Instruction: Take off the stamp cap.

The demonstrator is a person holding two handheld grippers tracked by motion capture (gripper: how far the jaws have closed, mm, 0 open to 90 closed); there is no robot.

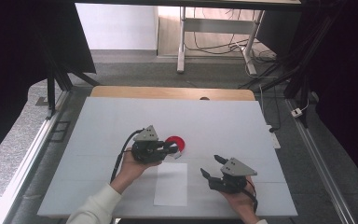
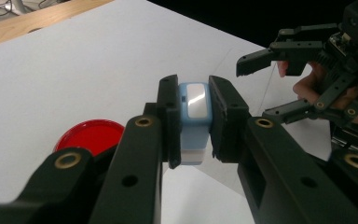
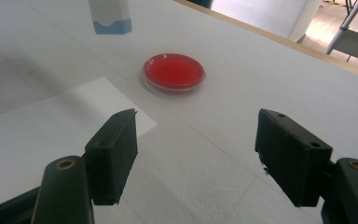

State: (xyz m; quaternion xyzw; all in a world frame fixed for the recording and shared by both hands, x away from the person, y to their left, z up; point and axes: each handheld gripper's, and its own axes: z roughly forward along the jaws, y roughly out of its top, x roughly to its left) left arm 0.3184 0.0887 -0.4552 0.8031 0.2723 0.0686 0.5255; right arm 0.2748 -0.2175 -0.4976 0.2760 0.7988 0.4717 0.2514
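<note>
Blue-and-white stick point(image 2: 194, 122) sits clamped in my left tongs point(image 2: 194, 116); right tongs point(image 3: 196, 158) gape empty nearby; a clumsy handover could drop it onto the red dish point(image 3: 174, 71).

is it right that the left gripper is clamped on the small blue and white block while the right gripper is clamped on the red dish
Not quite. The left gripper is clamped on the small blue and white block, but the right gripper holds nothing: in the right gripper view its jaws stand open, with the red dish lying on the table beyond them.
</note>
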